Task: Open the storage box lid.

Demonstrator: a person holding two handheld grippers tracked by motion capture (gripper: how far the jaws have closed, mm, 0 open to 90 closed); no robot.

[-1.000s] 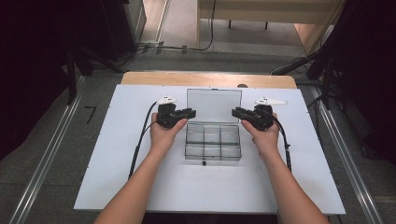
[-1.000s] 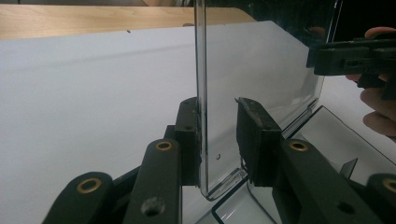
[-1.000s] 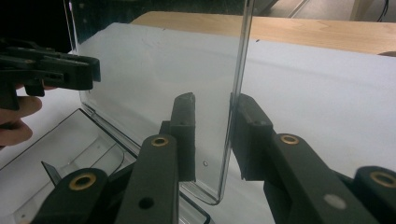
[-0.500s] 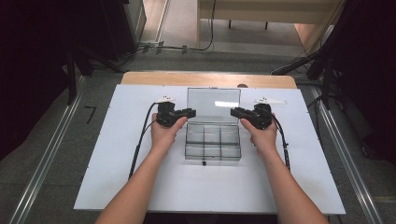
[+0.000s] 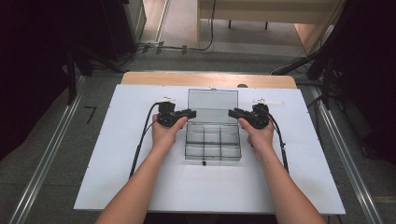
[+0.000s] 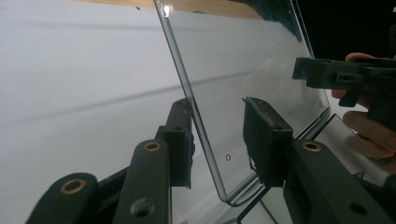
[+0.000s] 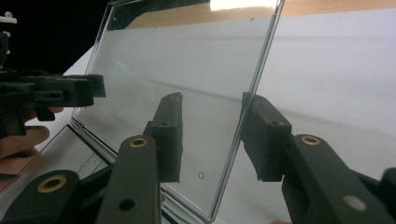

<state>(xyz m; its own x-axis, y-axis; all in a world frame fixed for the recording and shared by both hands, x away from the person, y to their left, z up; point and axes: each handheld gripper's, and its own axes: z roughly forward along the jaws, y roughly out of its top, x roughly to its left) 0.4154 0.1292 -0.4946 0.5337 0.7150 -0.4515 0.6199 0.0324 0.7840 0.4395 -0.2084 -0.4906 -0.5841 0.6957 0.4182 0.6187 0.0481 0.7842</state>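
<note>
A clear plastic compartment box [image 5: 213, 140] lies in the middle of a white board, its clear lid [image 5: 213, 100] raised at the far side. My left gripper [image 5: 187, 113] is at the lid's left edge, my right gripper [image 5: 232, 112] at its right edge. In the left gripper view the left gripper [image 6: 217, 105] is open and straddles the lid [image 6: 243, 60], whose edge runs close to the left pad [image 6: 180, 140]. In the right gripper view the right gripper [image 7: 212, 100] is open astride the lid [image 7: 187, 56], with the edge near the right pad [image 7: 261, 135].
The white board [image 5: 140, 177] rests on a wooden table [image 5: 205, 78]. A small black piece [image 5: 204, 163] lies just in front of the box. Cables trail back from both grippers along the forearms. Dark stands and floor rails flank the table.
</note>
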